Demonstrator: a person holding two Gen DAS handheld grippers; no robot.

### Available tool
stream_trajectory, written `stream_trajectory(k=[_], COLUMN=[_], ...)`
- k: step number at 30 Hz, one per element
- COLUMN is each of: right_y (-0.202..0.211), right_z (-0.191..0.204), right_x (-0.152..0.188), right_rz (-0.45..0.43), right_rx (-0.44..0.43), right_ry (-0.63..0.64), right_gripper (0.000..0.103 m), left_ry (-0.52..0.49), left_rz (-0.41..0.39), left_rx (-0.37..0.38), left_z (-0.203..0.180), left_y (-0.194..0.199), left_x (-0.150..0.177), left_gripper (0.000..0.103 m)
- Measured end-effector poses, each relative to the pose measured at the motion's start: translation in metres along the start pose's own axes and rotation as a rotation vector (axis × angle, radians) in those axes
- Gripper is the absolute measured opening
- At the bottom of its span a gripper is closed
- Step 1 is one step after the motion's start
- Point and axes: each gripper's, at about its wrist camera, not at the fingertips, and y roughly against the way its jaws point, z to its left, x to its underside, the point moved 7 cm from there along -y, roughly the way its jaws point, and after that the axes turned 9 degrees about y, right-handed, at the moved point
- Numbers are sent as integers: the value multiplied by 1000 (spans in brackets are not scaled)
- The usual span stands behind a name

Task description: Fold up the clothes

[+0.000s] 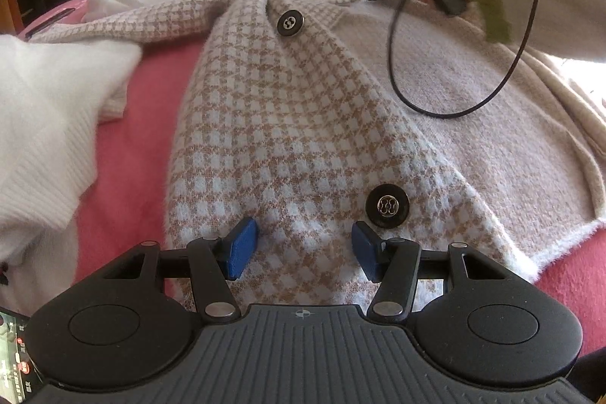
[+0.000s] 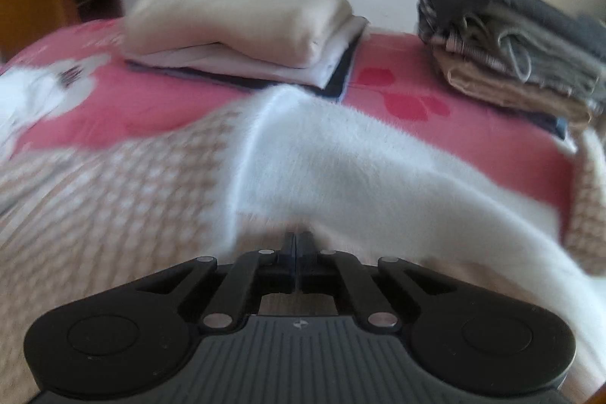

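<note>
Houndstooth coat [image 1: 288, 124] lies open on the pink bed [image 1: 136, 146], lining up. Left gripper [image 1: 305, 250] hovers wide above its hem; right gripper [image 2: 298, 254] pinches its collar. Folded stacks [image 2: 242, 21] lie beyond the coat.

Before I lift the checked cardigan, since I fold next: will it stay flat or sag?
Likely sag: the cardigan already drapes in soft folds over the bed. Its fuzzy knit probably grips rather than slips. The buttons may add slight weight to that edge.
</note>
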Motion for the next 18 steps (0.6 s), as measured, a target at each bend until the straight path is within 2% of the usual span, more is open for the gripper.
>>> stream_trajectory(k=[2, 4, 7, 9, 18], right_y=[20, 34, 35, 24, -28], right_z=[9, 25, 59, 71, 48], right_x=[15, 31, 33, 24, -24], right_rz=[24, 52, 26, 16, 9], right_rx=[-65, -174, -265, -265, -156], right_ry=[4, -12, 33, 52, -98], right_gripper=[0, 0, 0, 0, 0], left_ry=[1, -2, -5, -5, -14], left_rz=[0, 0, 0, -1, 1], left_rx=[0, -4, -9, -9, -15], left_z=[0, 0, -1, -1, 0], left_y=[-1, -2, -3, -2, -1], left_x=[0, 0, 1, 2, 6], left_gripper=[56, 57, 58, 58, 58])
